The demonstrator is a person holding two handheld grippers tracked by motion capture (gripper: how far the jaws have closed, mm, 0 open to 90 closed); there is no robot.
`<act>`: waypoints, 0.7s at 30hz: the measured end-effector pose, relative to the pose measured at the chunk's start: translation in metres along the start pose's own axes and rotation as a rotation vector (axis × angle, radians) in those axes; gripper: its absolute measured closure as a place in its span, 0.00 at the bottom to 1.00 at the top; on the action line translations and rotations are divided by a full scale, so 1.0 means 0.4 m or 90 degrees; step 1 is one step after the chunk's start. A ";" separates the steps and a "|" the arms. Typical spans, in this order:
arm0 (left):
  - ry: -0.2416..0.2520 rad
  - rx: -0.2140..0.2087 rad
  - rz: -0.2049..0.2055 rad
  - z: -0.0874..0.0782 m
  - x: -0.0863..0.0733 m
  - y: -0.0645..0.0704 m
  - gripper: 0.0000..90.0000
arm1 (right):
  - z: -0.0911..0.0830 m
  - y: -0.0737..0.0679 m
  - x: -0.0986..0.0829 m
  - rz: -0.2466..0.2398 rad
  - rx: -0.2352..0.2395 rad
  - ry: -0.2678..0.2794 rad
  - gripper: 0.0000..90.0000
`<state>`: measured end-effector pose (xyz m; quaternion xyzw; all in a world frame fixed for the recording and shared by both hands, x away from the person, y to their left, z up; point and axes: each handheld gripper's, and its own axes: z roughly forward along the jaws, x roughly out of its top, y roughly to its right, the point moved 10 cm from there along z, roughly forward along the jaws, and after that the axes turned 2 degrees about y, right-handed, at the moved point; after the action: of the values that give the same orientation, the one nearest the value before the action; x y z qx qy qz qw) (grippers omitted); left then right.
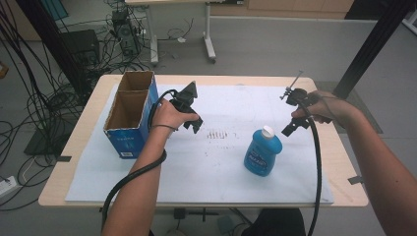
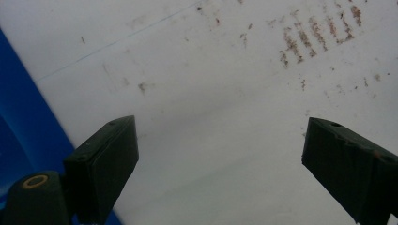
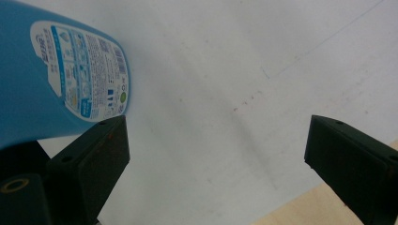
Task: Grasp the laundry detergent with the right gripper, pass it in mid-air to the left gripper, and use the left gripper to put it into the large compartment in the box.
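Table edge: the wooden table (image 1: 74, 147) runs along the bottom of the high view, with a white sheet (image 1: 206, 167) covering most of its top.
Forearms: two bare forearms come in from the bottom corners of the high view, each trailed by a black cable.
Bottle: the blue bottle (image 1: 263, 151) with a white cap stands upright on the sheet, lower right of centre in the high view; in the right gripper view its labelled side fills the upper left corner (image 3: 51, 70).
Right gripper: the right gripper (image 1: 294, 125), held in the right hand (image 1: 319, 109), hangs just right of the bottle's cap, close beside it; I cannot tell whether it touches. Its jaws stand wide apart with nothing between them, only sheet and a strip of table below.
Left gripper: the left gripper (image 1: 194, 123), in the left hand (image 1: 169, 115), sits left of centre, just right of the box. Its jaws are spread wide and hold nothing, over brown-smudged sheet.
Box: the open blue cardboard box (image 1: 129, 115) with two compartments stands at centre left.
Floor: cables lie on the floor at upper left.
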<state>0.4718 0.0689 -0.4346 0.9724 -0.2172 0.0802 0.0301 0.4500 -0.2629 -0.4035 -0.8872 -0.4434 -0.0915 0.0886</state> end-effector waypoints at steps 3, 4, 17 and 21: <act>0.000 0.000 0.001 0.001 0.001 0.003 0.13 | 0.000 -0.002 -0.019 0.003 -0.001 0.000 0.08; -0.001 0.000 0.000 0.002 0.001 0.004 0.13 | 0.000 -0.003 -0.025 0.006 -0.001 -0.001 0.08; -0.003 -0.003 -0.002 0.010 -0.004 0.010 0.12 | 0.006 -0.026 -0.093 0.015 -0.005 -0.009 0.08; -0.003 -0.004 -0.003 0.009 -0.005 0.011 0.12 | 0.010 -0.032 -0.115 0.024 -0.005 -0.012 0.08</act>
<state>0.4686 0.0657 -0.4385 0.9729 -0.2156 0.0773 0.0327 0.4129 -0.2900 -0.4176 -0.8965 -0.4271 -0.0834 0.0827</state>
